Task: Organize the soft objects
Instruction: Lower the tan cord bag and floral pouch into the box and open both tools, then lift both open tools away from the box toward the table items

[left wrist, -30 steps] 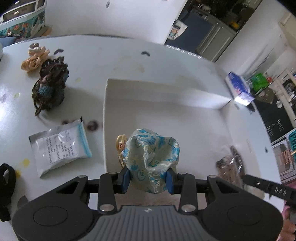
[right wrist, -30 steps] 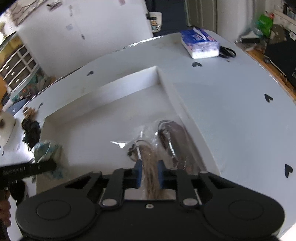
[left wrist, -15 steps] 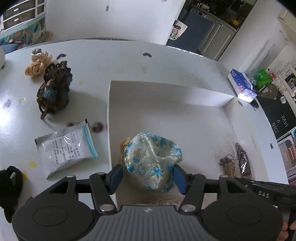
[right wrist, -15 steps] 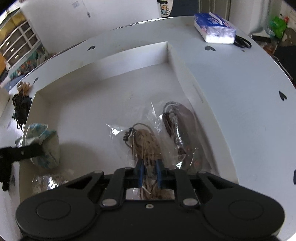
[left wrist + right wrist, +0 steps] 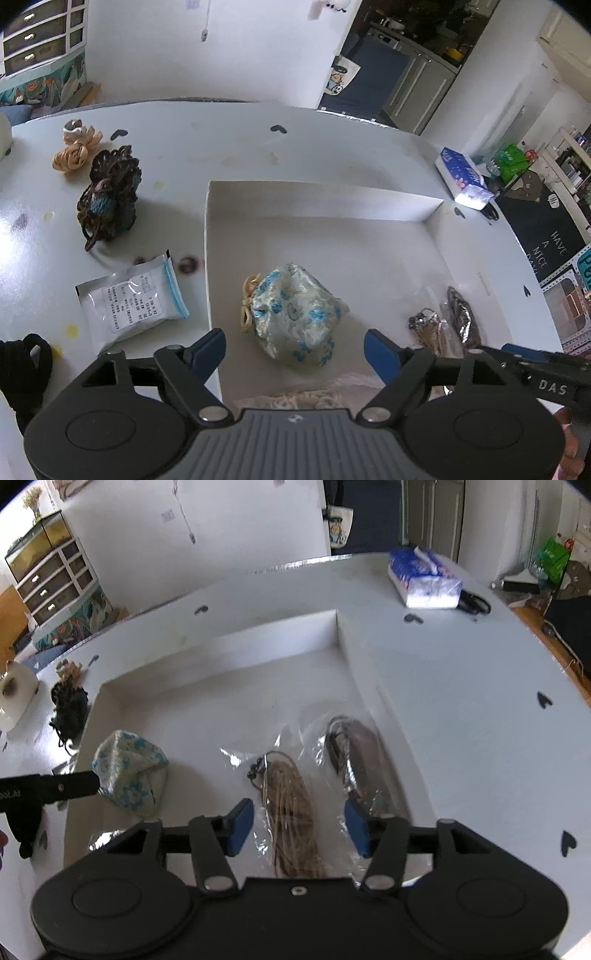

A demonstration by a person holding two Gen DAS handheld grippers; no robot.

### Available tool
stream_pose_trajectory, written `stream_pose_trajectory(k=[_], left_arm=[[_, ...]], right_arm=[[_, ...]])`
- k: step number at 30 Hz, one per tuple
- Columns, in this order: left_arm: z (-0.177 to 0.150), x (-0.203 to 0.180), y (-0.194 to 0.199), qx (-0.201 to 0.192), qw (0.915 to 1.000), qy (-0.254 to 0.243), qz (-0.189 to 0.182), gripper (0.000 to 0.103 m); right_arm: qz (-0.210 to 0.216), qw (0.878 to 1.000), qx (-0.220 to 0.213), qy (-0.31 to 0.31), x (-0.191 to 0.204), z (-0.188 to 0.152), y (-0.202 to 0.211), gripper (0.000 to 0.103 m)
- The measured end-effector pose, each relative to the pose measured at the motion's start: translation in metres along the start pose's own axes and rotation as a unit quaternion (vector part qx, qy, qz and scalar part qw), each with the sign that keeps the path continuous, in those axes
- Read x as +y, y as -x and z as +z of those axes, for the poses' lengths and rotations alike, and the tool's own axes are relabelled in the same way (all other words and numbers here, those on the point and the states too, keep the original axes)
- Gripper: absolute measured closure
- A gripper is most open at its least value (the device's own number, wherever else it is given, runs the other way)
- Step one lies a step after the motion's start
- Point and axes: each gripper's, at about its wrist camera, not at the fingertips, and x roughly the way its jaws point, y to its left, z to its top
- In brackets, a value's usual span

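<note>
A blue-flowered cloth pouch (image 5: 295, 317) lies in the white tray (image 5: 317, 195), loose between the wide-open fingers of my left gripper (image 5: 294, 350). It also shows in the right wrist view (image 5: 129, 775). A bagged tan rope bundle (image 5: 291, 812) lies in the tray (image 5: 229, 638) between the open fingers of my right gripper (image 5: 300, 829), and a bagged brown item (image 5: 358, 757) lies beside it. Both bags show in the left wrist view (image 5: 443, 325).
On the table left of the tray are a dark crocheted piece (image 5: 109, 199), tan fabric roses (image 5: 74, 151), a white sachet (image 5: 129, 299) and a black band (image 5: 22, 365). A tissue pack (image 5: 424, 578) stands at the far right. Another bagged item (image 5: 306, 397) lies at the tray's near edge.
Both grippers have opened and let go: the left released the flowered pouch into the tray, the right released the rope bundle bag. Both have drawn back and up.
</note>
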Motion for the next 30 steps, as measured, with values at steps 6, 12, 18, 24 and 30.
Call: stream_pose_trajectory(k=[6,12,18,24,30], left_arm=[[-0.006,-0.006,0.015,-0.017,0.9998,-0.012,-0.002,0.011],[-0.015,-0.008,0.03,-0.038,0.9991,-0.02,0.003,0.002],[-0.025,-0.008,0.042,-0.051,0.9982,-0.03,0.005,0.0],[-0.034,-0.003,0.052,-0.063,0.9972,-0.041,0.006,0.0],[-0.039,0.008,0.062,-0.071,0.9967,-0.039,0.007,0.0]], right_arm=[[-0.017,0.999,-0.04,0.015,0.001,-0.004,0.023,0.017],[-0.027,0.997,-0.062,0.02,-0.001,-0.011,0.038,0.005],[-0.045,0.995,-0.085,0.029,0.002,-0.018,0.05,0.0],[-0.046,0.993,-0.101,0.051,0.014,-0.024,0.061,0.0],[-0.045,0.991,-0.112,0.059,0.027,-0.028,0.068,0.0]])
